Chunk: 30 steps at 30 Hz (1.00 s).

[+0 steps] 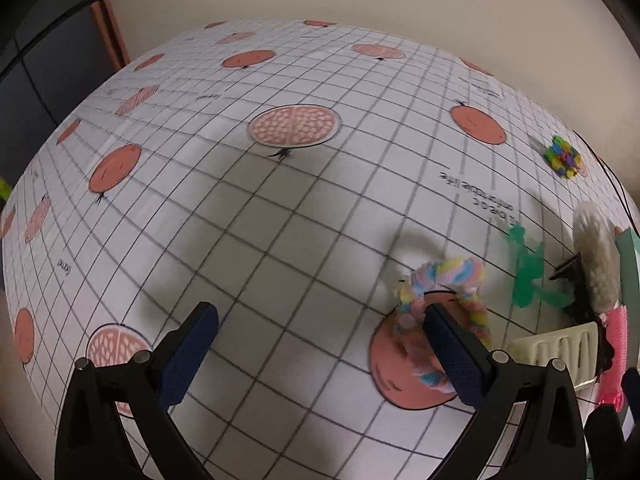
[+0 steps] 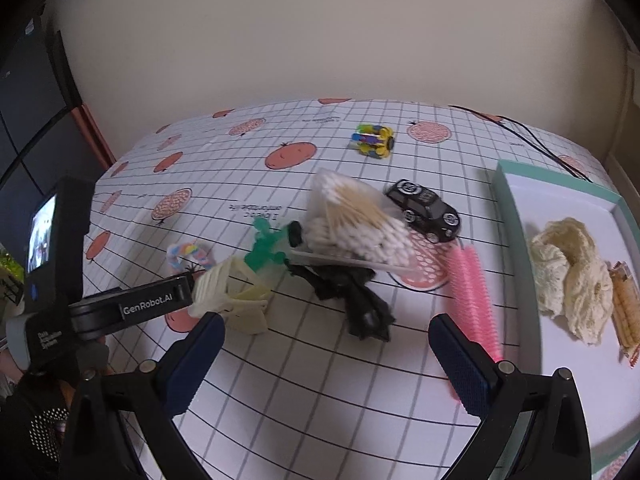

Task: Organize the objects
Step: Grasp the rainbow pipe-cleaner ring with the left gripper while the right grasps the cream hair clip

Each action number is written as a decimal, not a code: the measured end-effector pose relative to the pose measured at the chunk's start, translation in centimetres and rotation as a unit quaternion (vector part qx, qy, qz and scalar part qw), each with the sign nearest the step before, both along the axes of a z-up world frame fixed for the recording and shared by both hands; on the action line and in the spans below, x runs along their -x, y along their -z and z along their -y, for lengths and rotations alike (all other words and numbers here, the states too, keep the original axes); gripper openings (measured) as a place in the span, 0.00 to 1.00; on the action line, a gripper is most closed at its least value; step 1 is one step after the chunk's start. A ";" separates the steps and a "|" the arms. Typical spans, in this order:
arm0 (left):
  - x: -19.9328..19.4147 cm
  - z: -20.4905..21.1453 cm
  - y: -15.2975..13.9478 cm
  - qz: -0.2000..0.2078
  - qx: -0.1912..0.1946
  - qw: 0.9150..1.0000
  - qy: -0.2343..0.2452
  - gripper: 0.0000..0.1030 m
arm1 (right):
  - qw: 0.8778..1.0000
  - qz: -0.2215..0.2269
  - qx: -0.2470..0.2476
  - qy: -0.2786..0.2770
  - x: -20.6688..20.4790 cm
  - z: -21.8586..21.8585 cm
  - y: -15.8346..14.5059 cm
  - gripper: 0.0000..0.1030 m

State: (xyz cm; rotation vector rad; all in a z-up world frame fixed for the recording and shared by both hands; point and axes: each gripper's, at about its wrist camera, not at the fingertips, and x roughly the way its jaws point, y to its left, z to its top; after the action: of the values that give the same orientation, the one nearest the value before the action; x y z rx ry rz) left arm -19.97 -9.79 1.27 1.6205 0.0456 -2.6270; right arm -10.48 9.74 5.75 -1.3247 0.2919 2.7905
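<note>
pink hair roller (image 2: 474, 300) — light, bristly, springy; take it across the middle | lies near the worktop's (image 2: 320, 380) right edge, beside the tray (image 2: 560, 178), long axis running near-to-far | right claw (image 2: 324, 364) wide open, empty | left claw (image 1: 320, 354) wide open — pastel scrunchie (image 1: 444, 280) at its right finger

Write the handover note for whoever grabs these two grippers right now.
Left gripper: open, empty, low over the tablecloth, its right finger at the pastel scrunchie.
Right gripper: open, empty, facing the clutter.
Done: cream lace cloth and a patterned strip lie in the teal-rimmed tray.
Left on the cloth: scrunchie, cream clip, green figure, cotton swab pack, black fabric piece, pink roller, black toy car, colourful toy.
</note>
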 end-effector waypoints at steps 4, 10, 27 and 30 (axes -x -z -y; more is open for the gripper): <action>-0.1 0.6 0.0 0.006 -0.002 1.000 -0.005 0.99 | 1.000 -0.001 0.002 -0.016 0.6 1.2 0.3 1.00; -0.5 1.1 0.0 0.016 -0.002 1.000 -0.007 0.99 | 0.999 -0.002 0.002 -0.046 1.3 3.3 0.6 1.00; -0.7 1.8 -0.3 0.008 -0.002 1.000 -0.011 0.87 | 0.997 0.004 0.067 -0.024 2.7 2.9 2.1 0.90; -0.7 1.6 -0.7 -0.001 -0.001 1.000 -0.005 0.72 | 0.996 0.001 0.083 -0.023 2.7 2.7 2.2 0.85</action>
State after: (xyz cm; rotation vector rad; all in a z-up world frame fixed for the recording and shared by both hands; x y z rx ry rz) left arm -19.29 -11.34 1.99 1.6149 0.0573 -2.6213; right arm -13.22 7.03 3.55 -1.3835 0.5104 2.8572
